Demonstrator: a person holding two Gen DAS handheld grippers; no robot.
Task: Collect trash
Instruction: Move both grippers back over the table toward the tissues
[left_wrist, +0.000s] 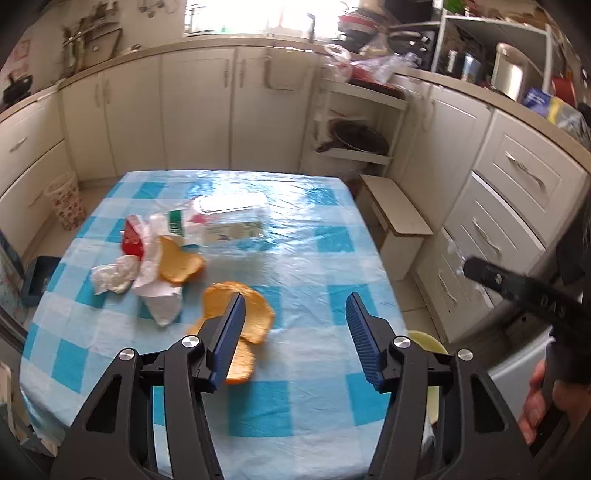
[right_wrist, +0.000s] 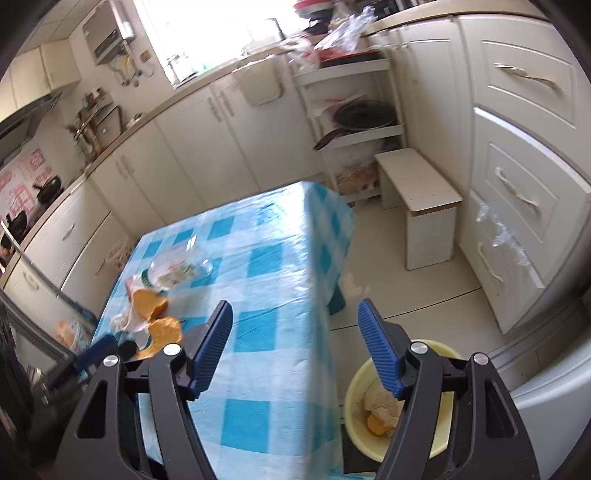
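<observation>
Blue-checked table (left_wrist: 306, 258) holds orange peel (left_wrist: 255, 314) just beyond the spread, empty left gripper (left_wrist: 295, 332).

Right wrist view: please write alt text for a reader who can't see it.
The open right gripper hangs empty above the edge of a blue-checked table, over a yellow bin on the floor that already holds peel and crumpled paper. Orange peels, wrappers and a clear plastic container lie on the table's left side.

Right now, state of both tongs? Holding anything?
Left tongs: open, nothing held, over the table.
Right tongs: open, nothing held, above the table edge near the yellow bin.
</observation>
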